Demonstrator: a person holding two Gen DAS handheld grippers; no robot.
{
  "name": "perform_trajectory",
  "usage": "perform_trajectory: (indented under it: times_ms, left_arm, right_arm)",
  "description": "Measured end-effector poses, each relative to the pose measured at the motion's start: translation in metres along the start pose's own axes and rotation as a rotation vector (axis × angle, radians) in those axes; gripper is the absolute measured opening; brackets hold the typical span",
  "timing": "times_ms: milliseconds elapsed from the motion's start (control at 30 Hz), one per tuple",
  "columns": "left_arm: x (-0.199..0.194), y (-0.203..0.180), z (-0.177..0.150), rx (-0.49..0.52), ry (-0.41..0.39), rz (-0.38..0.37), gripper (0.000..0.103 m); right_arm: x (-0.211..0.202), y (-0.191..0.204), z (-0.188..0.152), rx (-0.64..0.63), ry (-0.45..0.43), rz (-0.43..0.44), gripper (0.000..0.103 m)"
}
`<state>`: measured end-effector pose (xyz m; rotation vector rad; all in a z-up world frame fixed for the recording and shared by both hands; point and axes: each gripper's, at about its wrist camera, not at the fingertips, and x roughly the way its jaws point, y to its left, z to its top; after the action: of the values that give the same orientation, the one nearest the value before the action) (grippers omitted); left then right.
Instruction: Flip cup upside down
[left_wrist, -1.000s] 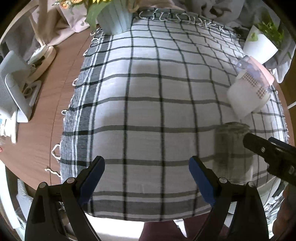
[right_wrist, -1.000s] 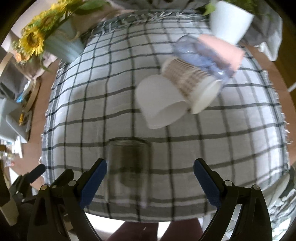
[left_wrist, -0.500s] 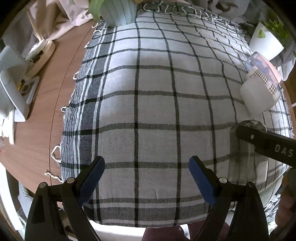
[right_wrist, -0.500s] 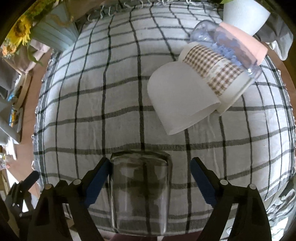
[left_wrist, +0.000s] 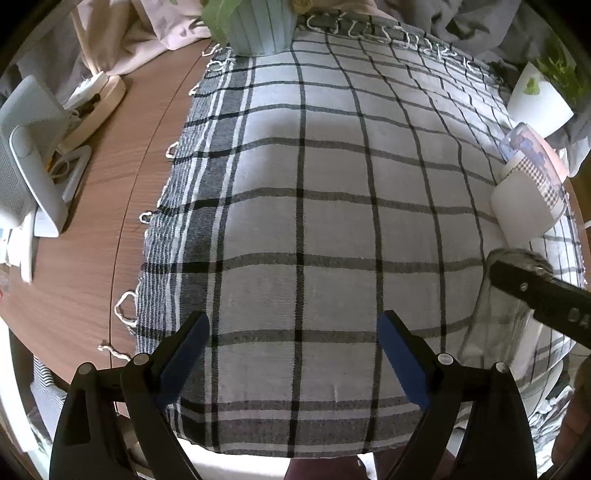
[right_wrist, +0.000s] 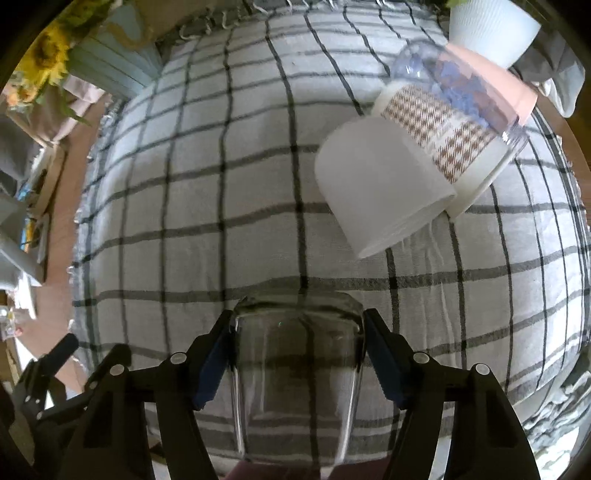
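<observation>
Right hand-held gripper (right_wrist: 297, 332) was closed on the glass (right_wrist: 295, 384), blue pads (right_wrist: 212, 369) pressed against both sides of it near the far end; the glass lay pointing away from the camera, low over the near edge of the checked cloth (right_wrist: 221, 206). Whether it touched the cloth, can't tell. Left hand-held gripper (left_wrist: 295, 354) was wide open and held nothing, hovering over the near part of the cloth (left_wrist: 314, 221). From the left wrist view the glass (left_wrist: 495, 325) sat at far right, with one black finger (left_wrist: 535, 295) of the right hand-held gripper across it. Beyond the glass, a stack of cups (right_wrist: 424, 144) lay on its side on the cloth: white cup in front, a houndstooth band, then clear and pink ones behind. White pot (right_wrist: 491, 26) stood at the far right corner, a ribbed pale-blue pot (left_wrist: 258, 26) with sunflowers (right_wrist: 40, 62) at far left. Brown tabletop (left_wrist: 92, 229) showed left of the cloth, with a white stand (left_wrist: 26, 155) on it.
</observation>
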<state>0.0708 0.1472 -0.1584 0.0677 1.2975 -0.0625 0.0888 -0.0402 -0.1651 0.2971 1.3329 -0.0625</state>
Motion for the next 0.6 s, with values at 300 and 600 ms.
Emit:
perform_trajectory:
  times_ms: [300,600]
  left_arm:
    - [-0.010,0.011,0.002,-0.019,-0.038,0.024,0.093]
    - [-0.008,0.014,0.000,-0.034,-0.032,0.029,0.093]
  right_arm:
    - [-0.040,0.026,0.016,-0.105,-0.182,-0.032,0.067]
    - [-0.029,0.037,0.021,-0.136,-0.174,-0.044,0.067]
